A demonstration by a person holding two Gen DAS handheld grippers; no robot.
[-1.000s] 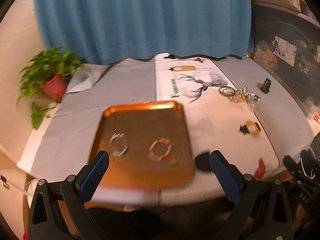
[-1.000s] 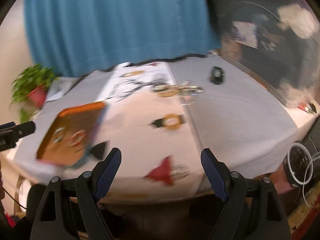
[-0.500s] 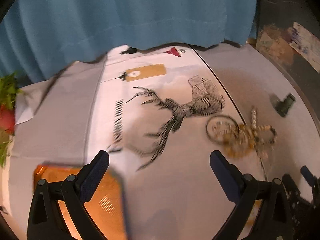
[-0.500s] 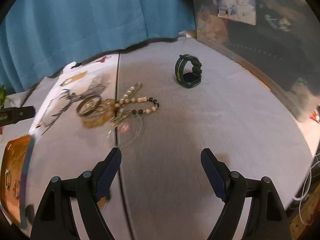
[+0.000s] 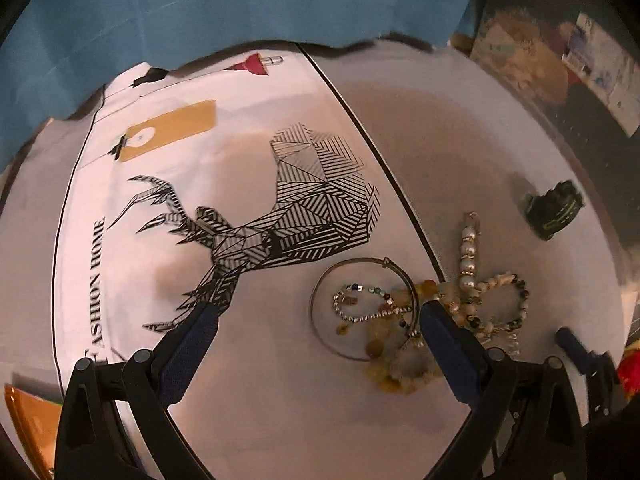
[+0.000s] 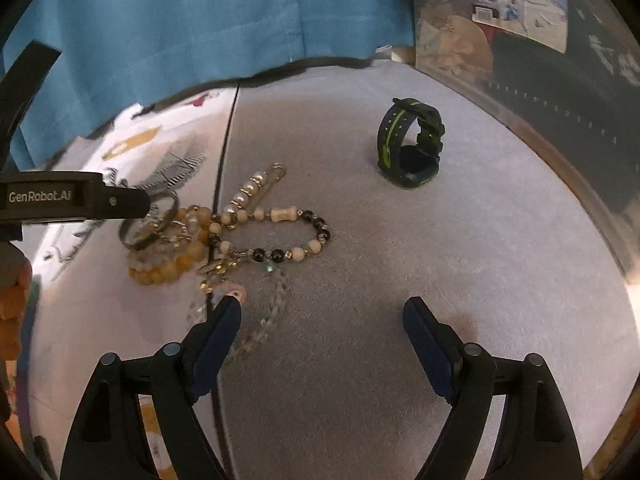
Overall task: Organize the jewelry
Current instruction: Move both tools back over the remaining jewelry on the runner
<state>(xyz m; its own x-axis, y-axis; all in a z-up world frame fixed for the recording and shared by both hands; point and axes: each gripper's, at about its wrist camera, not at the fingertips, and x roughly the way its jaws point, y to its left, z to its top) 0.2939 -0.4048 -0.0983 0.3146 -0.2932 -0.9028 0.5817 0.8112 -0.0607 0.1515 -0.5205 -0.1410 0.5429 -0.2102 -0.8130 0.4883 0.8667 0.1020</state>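
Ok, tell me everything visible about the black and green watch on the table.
The watch is dark, black to navy, with a bright green stripe along its rubbery-looking strap. The strap is buckled into a loop and stands on edge on the grey tablecloth, case lowest. It sits alone, apart from the jewelry pile; nothing touches it.

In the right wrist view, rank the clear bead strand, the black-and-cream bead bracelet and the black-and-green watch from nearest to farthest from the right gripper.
1. Clear bead strand: just ahead of the right gripper, beside its left finger.
2. Black-and-cream bead bracelet: farther ahead, left of centre, in the tangled pile.
3. Black-and-green watch: farthest, standing on edge, ahead and to the right.
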